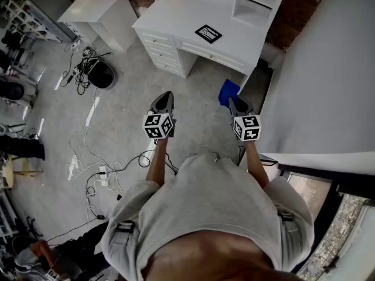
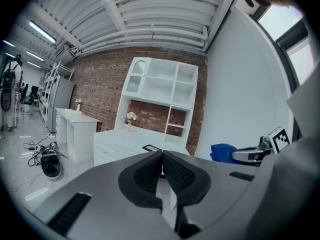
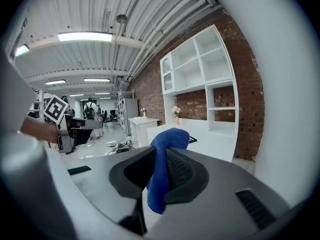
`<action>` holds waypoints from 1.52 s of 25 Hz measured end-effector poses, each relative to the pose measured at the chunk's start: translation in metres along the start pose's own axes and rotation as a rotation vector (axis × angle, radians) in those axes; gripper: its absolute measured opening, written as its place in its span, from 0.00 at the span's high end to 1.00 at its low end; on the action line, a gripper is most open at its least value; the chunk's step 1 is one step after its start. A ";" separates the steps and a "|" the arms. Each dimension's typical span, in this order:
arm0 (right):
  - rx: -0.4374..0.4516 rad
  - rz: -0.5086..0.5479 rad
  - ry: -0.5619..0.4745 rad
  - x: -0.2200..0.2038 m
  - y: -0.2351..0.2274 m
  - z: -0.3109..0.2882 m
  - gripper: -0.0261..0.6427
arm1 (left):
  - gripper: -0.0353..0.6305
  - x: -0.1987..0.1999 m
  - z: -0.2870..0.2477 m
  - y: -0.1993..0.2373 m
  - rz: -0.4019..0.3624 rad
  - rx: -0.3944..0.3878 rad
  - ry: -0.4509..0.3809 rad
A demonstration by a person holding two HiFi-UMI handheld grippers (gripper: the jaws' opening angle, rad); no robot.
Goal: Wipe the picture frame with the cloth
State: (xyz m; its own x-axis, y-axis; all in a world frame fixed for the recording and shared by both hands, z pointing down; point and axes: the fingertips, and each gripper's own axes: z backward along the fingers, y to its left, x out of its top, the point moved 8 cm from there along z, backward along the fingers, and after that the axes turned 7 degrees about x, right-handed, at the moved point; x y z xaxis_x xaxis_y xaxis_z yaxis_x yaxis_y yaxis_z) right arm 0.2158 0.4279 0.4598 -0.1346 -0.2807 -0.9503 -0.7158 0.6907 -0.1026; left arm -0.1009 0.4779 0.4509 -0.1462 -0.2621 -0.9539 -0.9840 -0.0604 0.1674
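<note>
I am at the approach step. My right hand-held gripper [image 3: 161,166] is clamped on the blue cloth [image 3: 169,140]. My left hand-held gripper [image 2: 161,170] has its jaws together with nothing between them. The picture frame [image 1: 208,33] lies flat on the white table [image 1: 176,16], well apart from both grippers and not yet wiped. I judge that next I must come closer and lower the cloth onto the frame, perhaps steadying it with the left.

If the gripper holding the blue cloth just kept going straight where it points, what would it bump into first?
Probably the white desk, near the picture frame; nothing seems to stand between it and the right gripper, though its cloth hides part of the line.
</note>
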 end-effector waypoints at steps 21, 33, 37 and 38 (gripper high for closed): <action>0.037 0.003 -0.018 0.008 -0.023 -0.004 0.87 | 0.92 -0.004 -0.017 -0.033 -0.046 -0.025 0.017; 0.077 -0.016 -0.035 0.012 -0.066 -0.010 0.87 | 0.92 -0.002 -0.047 -0.068 -0.049 -0.007 0.017; 0.081 -0.026 -0.029 0.010 -0.081 -0.011 0.87 | 0.92 -0.006 -0.055 -0.082 -0.062 -0.008 0.037; 0.082 -0.030 -0.029 0.009 -0.084 -0.012 0.87 | 0.92 -0.007 -0.056 -0.083 -0.060 -0.006 0.043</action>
State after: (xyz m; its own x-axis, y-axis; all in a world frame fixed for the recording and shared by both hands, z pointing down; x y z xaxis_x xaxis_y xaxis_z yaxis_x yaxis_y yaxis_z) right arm 0.2666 0.3593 0.4630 -0.0937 -0.2834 -0.9544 -0.6607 0.7349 -0.1533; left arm -0.0128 0.4304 0.4580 -0.0827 -0.2987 -0.9507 -0.9903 -0.0826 0.1121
